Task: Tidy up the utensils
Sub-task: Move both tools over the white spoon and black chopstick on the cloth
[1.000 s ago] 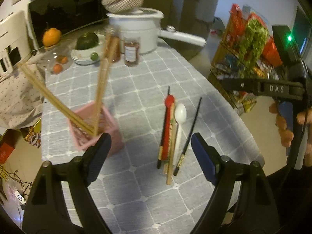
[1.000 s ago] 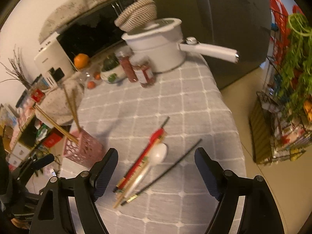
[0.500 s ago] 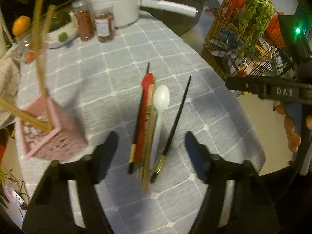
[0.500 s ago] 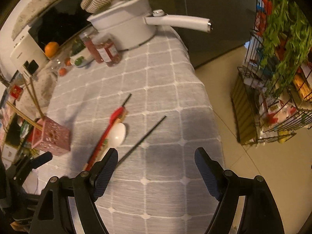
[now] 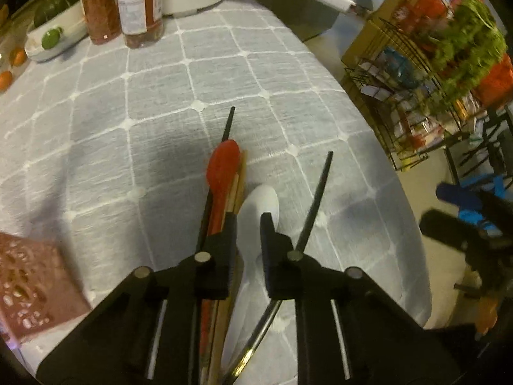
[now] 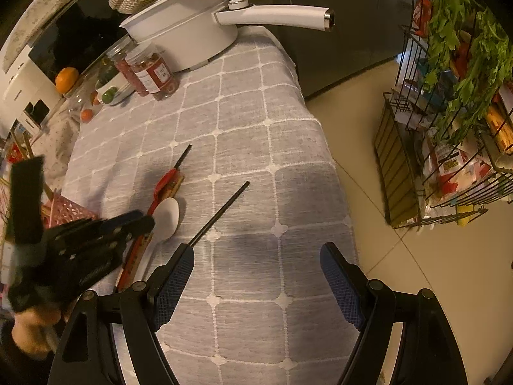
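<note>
A white spoon [image 5: 261, 202] lies on the grey checked tablecloth [image 5: 154, 102] beside a red spoon [image 5: 222, 166], wooden chopsticks [image 5: 239, 183] and two black chopsticks [image 5: 315, 199]. My left gripper [image 5: 247, 221] is low over the white spoon's handle, its jaws narrowed to either side of it; contact is hidden. In the right wrist view the left gripper [image 6: 146, 221] sits at the white spoon [image 6: 166, 215]. My right gripper [image 6: 256, 276] is open and empty above the table's front edge. The pink utensil holder [image 5: 29, 282] stands at the left.
Two spice jars [image 5: 139, 3], a white pot with a long handle [image 6: 192, 32] and a fruit bowl [image 5: 54, 35] stand at the back. A wire rack [image 6: 449, 112] with greens and packets stands on the floor to the right.
My left gripper has dropped down onto the utensil row and its jaws have closed in around the white spoon. The right gripper has stayed open and drifted right.
</note>
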The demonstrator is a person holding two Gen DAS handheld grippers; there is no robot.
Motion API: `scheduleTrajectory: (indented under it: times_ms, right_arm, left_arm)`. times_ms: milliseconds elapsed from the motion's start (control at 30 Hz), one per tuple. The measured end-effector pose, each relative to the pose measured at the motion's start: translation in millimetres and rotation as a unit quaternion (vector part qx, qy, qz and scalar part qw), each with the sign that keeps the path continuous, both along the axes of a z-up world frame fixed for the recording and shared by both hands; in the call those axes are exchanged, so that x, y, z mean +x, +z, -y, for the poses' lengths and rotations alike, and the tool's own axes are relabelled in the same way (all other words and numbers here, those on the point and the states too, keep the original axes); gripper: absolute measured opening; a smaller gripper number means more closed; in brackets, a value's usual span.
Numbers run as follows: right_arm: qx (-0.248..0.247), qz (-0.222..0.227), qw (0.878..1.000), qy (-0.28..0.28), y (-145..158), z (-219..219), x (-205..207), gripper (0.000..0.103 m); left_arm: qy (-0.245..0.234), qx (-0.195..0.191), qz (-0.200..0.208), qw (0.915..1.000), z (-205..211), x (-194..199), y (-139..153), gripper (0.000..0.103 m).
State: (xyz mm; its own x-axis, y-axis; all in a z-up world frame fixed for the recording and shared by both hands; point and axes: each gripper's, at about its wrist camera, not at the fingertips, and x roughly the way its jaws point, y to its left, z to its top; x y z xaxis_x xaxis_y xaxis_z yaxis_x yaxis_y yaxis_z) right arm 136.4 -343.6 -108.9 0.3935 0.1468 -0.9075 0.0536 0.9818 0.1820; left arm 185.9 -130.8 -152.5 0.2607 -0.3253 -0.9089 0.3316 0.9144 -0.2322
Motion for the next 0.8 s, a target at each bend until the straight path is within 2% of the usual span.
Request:
scheduleTrajectory:
  times_ms: [333, 500, 567, 600, 633, 800]
  right_arm:
    - [-0.005, -0.011, 1.000, -0.005, -9, 7, 8, 0.082]
    - [0.000, -0.017, 1.000, -0.011, -12, 9, 10, 0.082]
    - [0.001, -0.017, 1.000, -0.012, -12, 10, 11, 0.082]
    - [0.001, -0.017, 1.000, -0.013, -11, 10, 11, 0.082]
    - [0.001, -0.015, 1.000, -0.014, -11, 11, 11, 0.082]
    - [0.002, -0.015, 1.000, -0.021, -11, 16, 11, 0.082]
  left_arm:
    - [-0.003, 0.013, -0.007, 0.9999, 8, 11, -12, 0.009]
    - [0.005, -0.015, -0.023, 0.9996, 5, 15, -8, 0.010]
    - [-0.001, -0.019, -0.015, 0.9997, 6, 13, -3, 0.027]
    - [-0.007, -0.022, -0.008, 0.9997, 7, 11, 1, 0.042]
    - [-0.012, -0.025, 0.000, 0.9996, 8, 9, 4, 0.049]
    - [-0.033, -0.027, -0.008, 0.9990, 18, 9, 7, 0.049]
